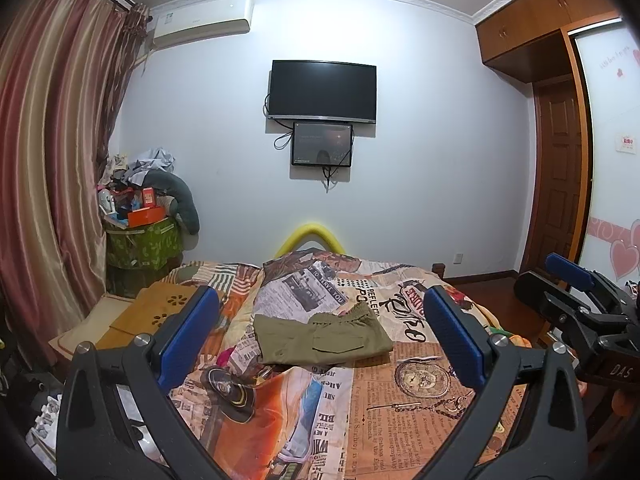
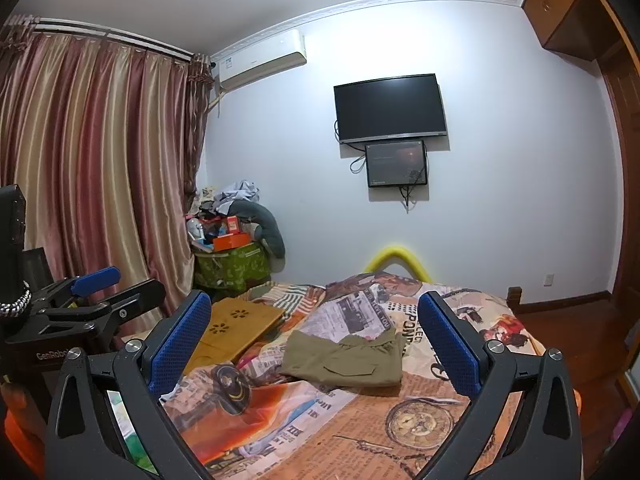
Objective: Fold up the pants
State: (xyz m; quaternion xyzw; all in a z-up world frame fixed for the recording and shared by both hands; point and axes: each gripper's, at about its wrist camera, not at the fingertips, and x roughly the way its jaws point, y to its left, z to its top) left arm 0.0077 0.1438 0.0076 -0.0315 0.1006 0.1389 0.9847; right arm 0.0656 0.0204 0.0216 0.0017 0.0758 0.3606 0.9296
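Observation:
The olive-green pants (image 1: 322, 336) lie folded into a compact rectangle on the bed's newspaper-print cover (image 1: 400, 400), waistband at the far side and a flap pocket facing up. They also show in the right wrist view (image 2: 346, 358). My left gripper (image 1: 320, 336) is open and empty, held back from the pants above the near part of the bed. My right gripper (image 2: 314, 340) is open and empty too, at a similar distance. The right gripper shows at the right edge of the left wrist view (image 1: 576, 292); the left gripper shows at the left edge of the right wrist view (image 2: 100, 292).
A wooden lap tray (image 2: 236, 326) lies on the bed's left side. A green bin piled with clutter (image 2: 232, 264) stands by the curtains (image 2: 100, 160). A TV (image 2: 390, 108) hangs on the far wall. A wardrobe (image 1: 560, 160) and wooden floor are to the right.

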